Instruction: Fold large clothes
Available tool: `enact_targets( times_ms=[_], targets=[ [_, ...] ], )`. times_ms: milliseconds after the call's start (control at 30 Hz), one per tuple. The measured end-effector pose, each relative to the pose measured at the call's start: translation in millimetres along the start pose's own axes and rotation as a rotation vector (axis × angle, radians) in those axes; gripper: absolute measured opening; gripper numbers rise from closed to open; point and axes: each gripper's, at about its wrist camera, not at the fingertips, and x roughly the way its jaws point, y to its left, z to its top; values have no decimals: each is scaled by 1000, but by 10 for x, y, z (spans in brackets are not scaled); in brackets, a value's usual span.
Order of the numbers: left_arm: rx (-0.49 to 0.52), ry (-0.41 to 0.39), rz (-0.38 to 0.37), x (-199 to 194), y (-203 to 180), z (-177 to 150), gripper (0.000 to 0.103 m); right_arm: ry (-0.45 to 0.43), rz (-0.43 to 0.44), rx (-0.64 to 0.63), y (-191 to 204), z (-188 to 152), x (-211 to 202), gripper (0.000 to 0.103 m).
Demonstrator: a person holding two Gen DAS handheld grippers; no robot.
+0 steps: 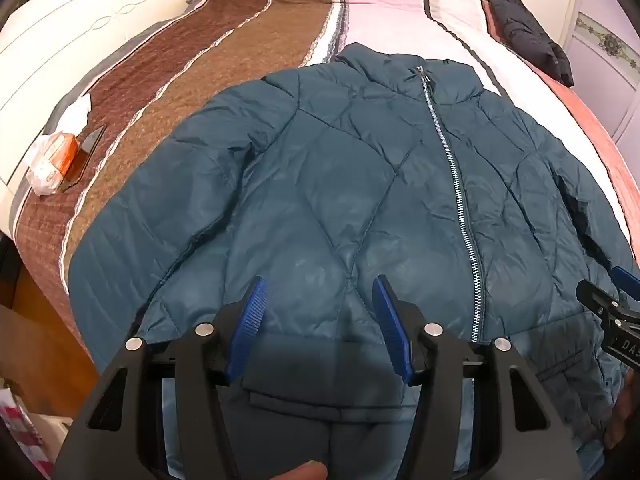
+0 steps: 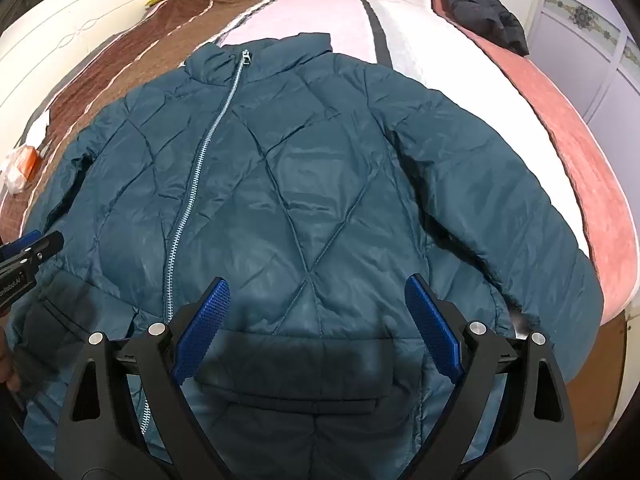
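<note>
A teal puffer jacket (image 1: 340, 184) lies front-up and zipped across the bed (image 1: 400, 12), its hem at the near edge and collar pointing toward the far side, sleeves spread out to either side, presumably flattened so it can be folded cleanly. The left tongs (image 1: 320, 332) hang spread above the hem, pinching nothing. The right tongs (image 2: 316, 328) hang likewise spread over the hem's other half. A black garment (image 2: 476, 4) sits near the far right corner, well apart from the jacket.

Black frames, blue ribbed fingers (image 1: 252, 312)
</note>
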Motion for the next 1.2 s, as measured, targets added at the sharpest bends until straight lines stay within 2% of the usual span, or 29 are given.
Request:
enact_targets(
  times_ms=[1200],
  targets=[
    [-2, 18, 5, 53, 91, -83, 55, -2, 6, 38, -81, -16, 18, 89]
  ],
)
